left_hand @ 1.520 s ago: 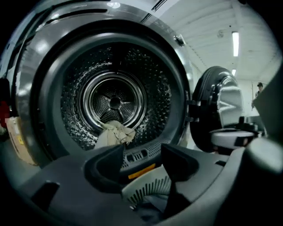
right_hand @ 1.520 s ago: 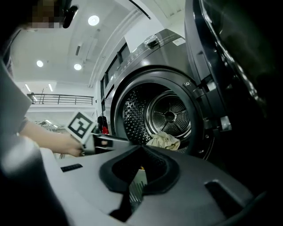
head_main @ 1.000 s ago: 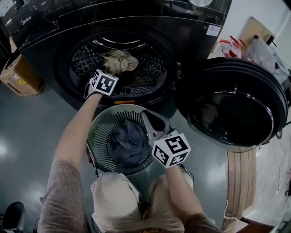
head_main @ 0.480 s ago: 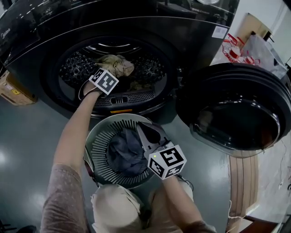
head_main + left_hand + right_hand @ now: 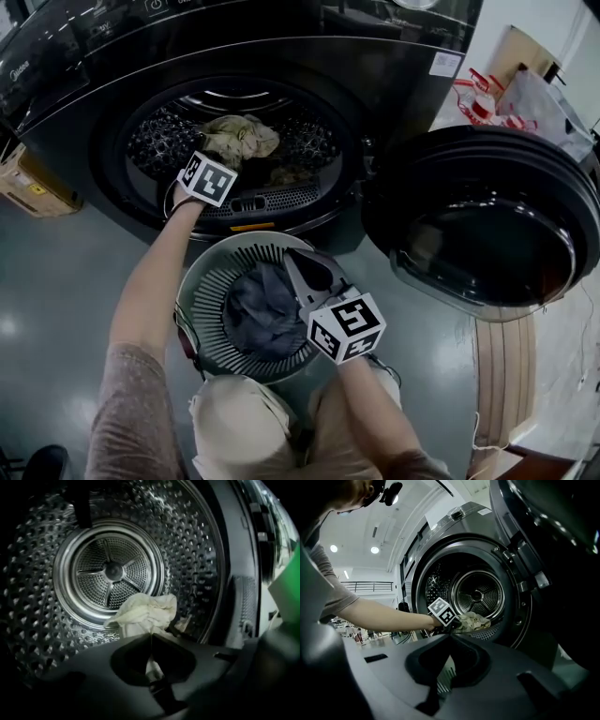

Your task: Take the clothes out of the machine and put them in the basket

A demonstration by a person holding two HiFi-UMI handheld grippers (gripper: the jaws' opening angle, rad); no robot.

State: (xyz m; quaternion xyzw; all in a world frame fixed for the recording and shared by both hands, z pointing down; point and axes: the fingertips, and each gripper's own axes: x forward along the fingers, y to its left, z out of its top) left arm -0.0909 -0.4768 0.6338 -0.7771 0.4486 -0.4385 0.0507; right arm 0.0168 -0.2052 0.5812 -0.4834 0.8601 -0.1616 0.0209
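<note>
**A:** Fig. 1. Where is the laundry at this instant?

**B:** From where I stand, one pale, crumpled garment point(image 5: 241, 138) lies inside the machine point(image 5: 394, 66). It rests on the lower wall of the perforated drum point(image 5: 42, 597), towards the front lip. A dark grey garment point(image 5: 258, 309) lies in the middle of the basket point(image 5: 202, 281).

**A:** And the basket itself?

**B:** It stands on the floor point(image 5: 56, 272) just below the machine's round opening. Beside it is the open door point(image 5: 487, 216), swung out to the right.

**A:** The left gripper?

**B:** The left gripper point(image 5: 151, 635) reaches in past the rim of the opening, tilted downward. Its jaws have just closed, and their tips meet on a fold of the pale garment — cloth shows in the gap behind the tips.

**A:** The right gripper?

**B:** The right gripper point(image 5: 449, 635) hovers over the basket's right rim, roughly level, pointing at the opening. Its jaws are together with nothing between them — only the basket's slats show through the gap behind the tips.
</note>
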